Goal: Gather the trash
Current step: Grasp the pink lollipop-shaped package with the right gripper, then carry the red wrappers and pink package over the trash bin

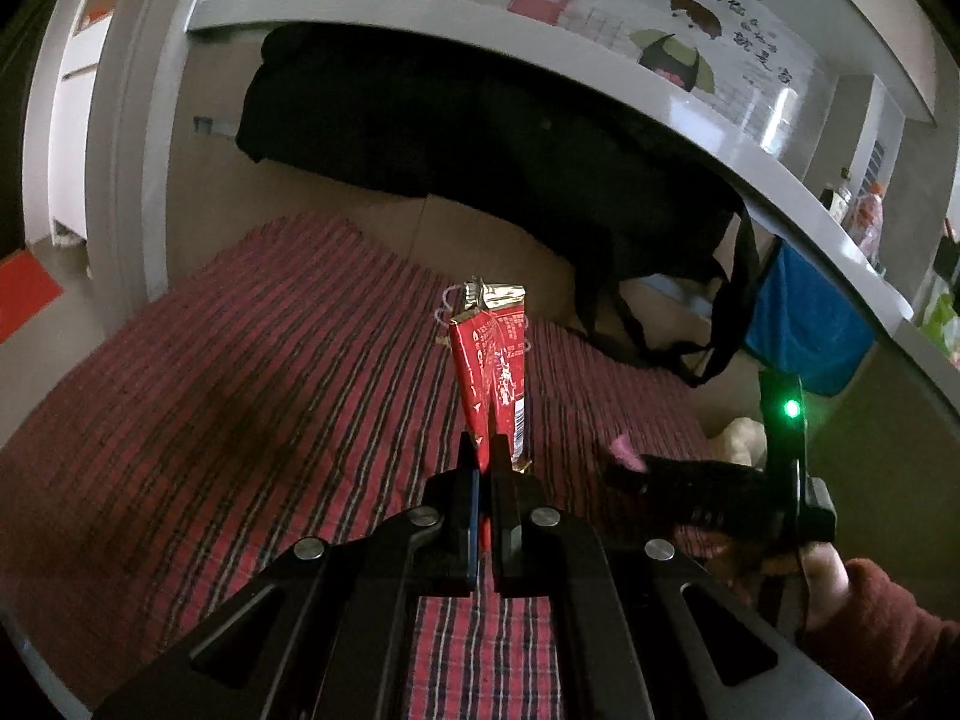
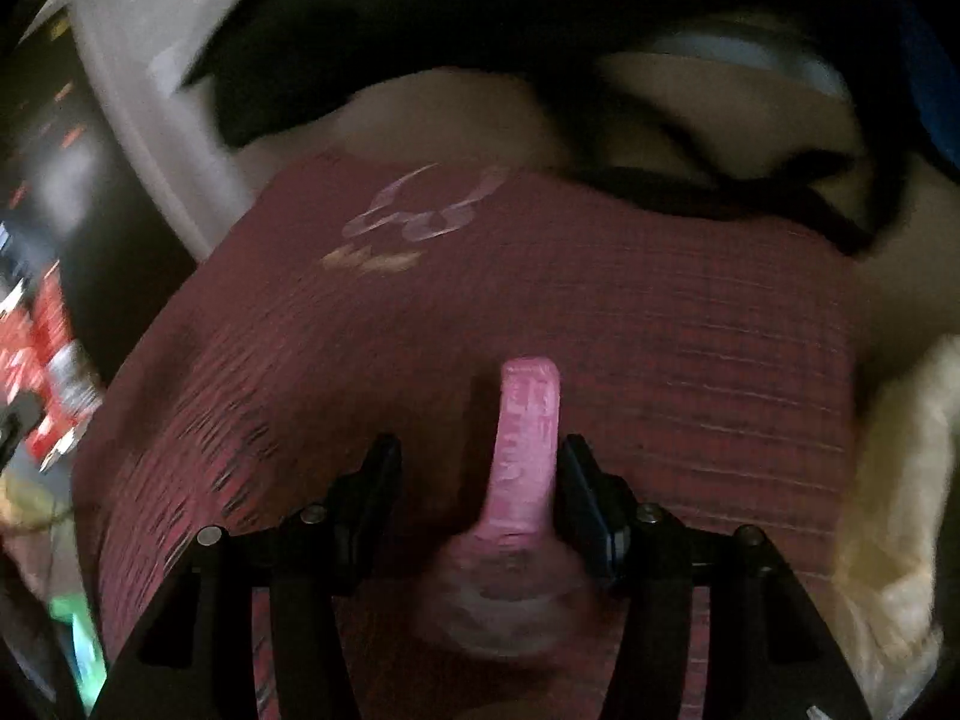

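My left gripper point(image 1: 480, 444) is shut on a red snack wrapper point(image 1: 489, 360), which stands up from its fingers above the red striped bedspread point(image 1: 240, 390). At the right of the left wrist view, a hand point(image 1: 825, 576) holds my right gripper point(image 1: 630, 471). A pink tip shows at its fingers. In the blurred right wrist view, the right gripper point(image 2: 477, 450) has its jaws set wide around a pink strip with a rounded clear base point(image 2: 528, 438). The strip rests against the right finger. A pale looped scrap point(image 2: 420, 210) and gold bits point(image 2: 372, 261) lie farther up the bedspread point(image 2: 660, 330).
A black bag point(image 1: 480, 138) with loose straps lies at the head of the bed under a grey shelf point(image 1: 720, 138). A blue cloth point(image 1: 804, 324) hangs at the right. A cream soft thing point(image 2: 888, 480) lies beside the bedspread's right edge. A red mat point(image 1: 24, 294) is on the floor at left.
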